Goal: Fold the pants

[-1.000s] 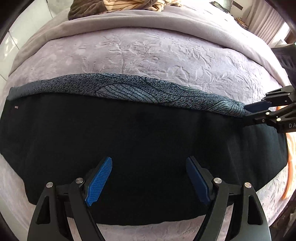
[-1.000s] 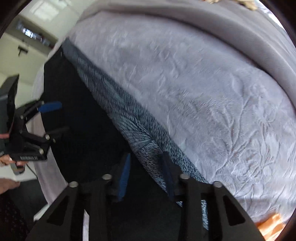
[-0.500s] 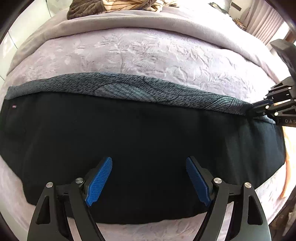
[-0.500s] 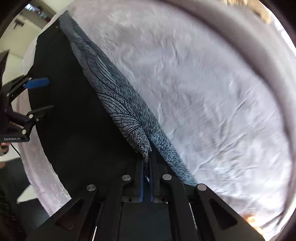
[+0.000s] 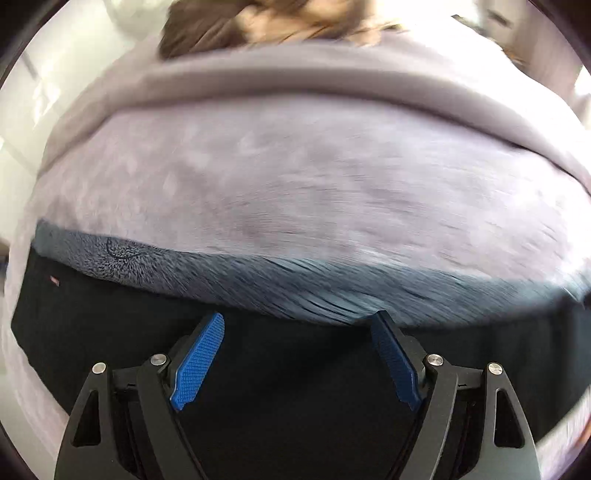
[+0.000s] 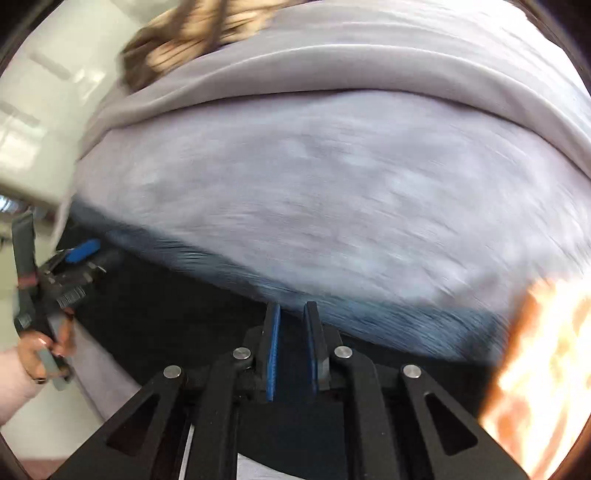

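The pants (image 5: 147,332), black with a strip of blue-grey patterned cloth (image 5: 295,284) along their far edge, lie spread flat across a lilac bedspread (image 5: 295,184). In both wrist views they fill the lower part of the frame, long axis running left to right, with the patterned strip between the black cloth and the bare bedspread. A small light tag (image 5: 54,281) shows on the black cloth near its left end.

Left gripper (image 5: 297,354): jaws wide and widening at this moment, the blue fingers (image 5: 199,363) set well apart above the black cloth, tips close to the border with the patterned strip. Nothing lies between the pads; whether the tips touch the cloth cannot be told. In the right wrist view the same gripper (image 6: 79,258) appears at the far left, held by a hand (image 6: 40,350).

Right gripper (image 6: 291,350): jaws narrow and opening at this moment, a slim gap between the blue pads (image 6: 272,354). The tips stand at the strip's near edge; motion blur hides whether any cloth remains pinched.

Beyond the bedspread runs a folded grey blanket (image 5: 295,81), with a brown and cream bundle of cloth (image 5: 229,26) behind it. A blurred orange shape (image 6: 546,369) fills the lower right of the right wrist view.
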{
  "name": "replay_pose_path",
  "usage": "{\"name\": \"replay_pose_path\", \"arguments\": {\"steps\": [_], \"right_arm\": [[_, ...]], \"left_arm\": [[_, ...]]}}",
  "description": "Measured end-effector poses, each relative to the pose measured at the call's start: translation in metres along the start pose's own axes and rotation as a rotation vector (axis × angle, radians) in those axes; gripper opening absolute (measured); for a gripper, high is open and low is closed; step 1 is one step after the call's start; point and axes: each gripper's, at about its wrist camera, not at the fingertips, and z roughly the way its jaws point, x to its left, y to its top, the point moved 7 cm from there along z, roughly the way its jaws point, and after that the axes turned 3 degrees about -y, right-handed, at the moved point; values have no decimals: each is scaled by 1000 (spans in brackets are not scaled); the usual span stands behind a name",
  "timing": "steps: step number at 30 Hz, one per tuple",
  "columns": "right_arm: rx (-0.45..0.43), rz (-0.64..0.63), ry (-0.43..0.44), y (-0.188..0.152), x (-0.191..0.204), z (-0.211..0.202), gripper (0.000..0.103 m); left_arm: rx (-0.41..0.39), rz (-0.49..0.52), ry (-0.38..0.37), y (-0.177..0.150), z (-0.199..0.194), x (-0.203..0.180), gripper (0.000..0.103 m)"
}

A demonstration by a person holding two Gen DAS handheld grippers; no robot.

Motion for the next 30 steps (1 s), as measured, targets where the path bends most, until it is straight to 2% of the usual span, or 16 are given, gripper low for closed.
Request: {"name": "replay_pose_path", "arguments": {"steps": [2,3,4,5,7,8,10,12,13,15,17,19,20,21,24,30], "right_arm": [[30,86,-99,-15,-45,15,12],[24,131,-81,-21,-56,19,4],[-11,211,-2,-23,-69,16,2],[-40,281,21,-25,-84,10,2],[-118,422,6,-36,-112,-15,10],[-137,452,19,-51,-106,-19,13],[-154,520,67,-82,-101,-37,38],[-161,607,98,-115,-86,-43,45],[-157,665,135,-134,-59,-42,45],[-123,763,186,-159,-47,-35,45],[-98,817,210,-161,-39,-22,45],[-129,905,256,-163,-48,-13,45],[-144,939,277,-160,-53,-10,40],[-159,967,284,-161,-58,-9,16],[-151,981,272,-177,-56,-7,14],[-152,904,232,-182,-50,-30,18]], "left_arm": [[-10,-17,0,10,13,10,87],[-8,12,29,15,15,10,87],[-4,27,40,19,13,10,87],[-6,34,47,22,7,11,87],[-21,29,37,23,-11,18,87],[-19,24,31,19,-19,24,87],[-2,6,45,2,-33,44,87],[10,-13,68,-17,-41,63,87],[21,-23,89,-28,-43,74,87],[59,-47,110,-47,-40,91,87],[92,-88,104,-61,-33,104,87],[74,-119,74,-64,-29,106,87],[75,-128,71,-65,-27,105,87],[75,-132,67,-65,-25,105,87],[76,-123,79,-72,-24,109,97],[99,-112,77,-82,-44,120,97]]}}
